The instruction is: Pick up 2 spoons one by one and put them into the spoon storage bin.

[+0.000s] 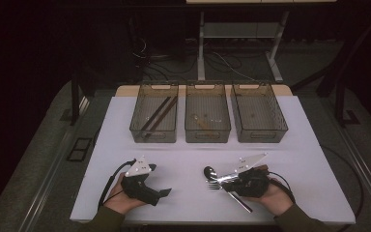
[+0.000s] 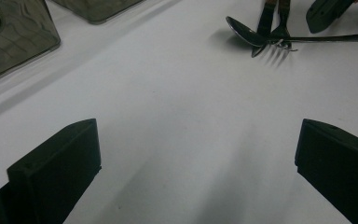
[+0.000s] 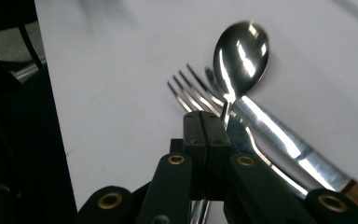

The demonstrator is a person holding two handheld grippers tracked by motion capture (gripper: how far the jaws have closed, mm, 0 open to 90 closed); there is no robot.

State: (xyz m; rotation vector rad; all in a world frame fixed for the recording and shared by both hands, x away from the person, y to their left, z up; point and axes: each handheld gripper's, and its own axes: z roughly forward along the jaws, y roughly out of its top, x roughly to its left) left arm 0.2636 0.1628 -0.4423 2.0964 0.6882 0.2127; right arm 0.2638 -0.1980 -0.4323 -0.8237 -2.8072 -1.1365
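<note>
A spoon (image 1: 209, 171), a fork (image 1: 214, 184) and a knife (image 1: 240, 201) lie crossed in a small heap at the front right of the white table (image 1: 188, 154). My right gripper (image 1: 225, 180) is down on this heap. In the right gripper view its jaws (image 3: 207, 119) are shut flat against each other over the fork's neck, with the tines (image 3: 186, 91) sticking out beyond them, the spoon (image 3: 241, 56) just to the right and the knife (image 3: 289, 144) beneath. I cannot see anything pinched between the pads. My left gripper (image 1: 162, 192) rests at the front left, open wide (image 2: 196, 140) over bare table.
Three clear grey bins stand in a row at the back: the left bin (image 1: 153, 137) holds dark sticks, the middle bin (image 1: 207, 137) some small pieces, and the right bin (image 1: 261, 137) looks nearly bare. The table's front edge runs just under both hands.
</note>
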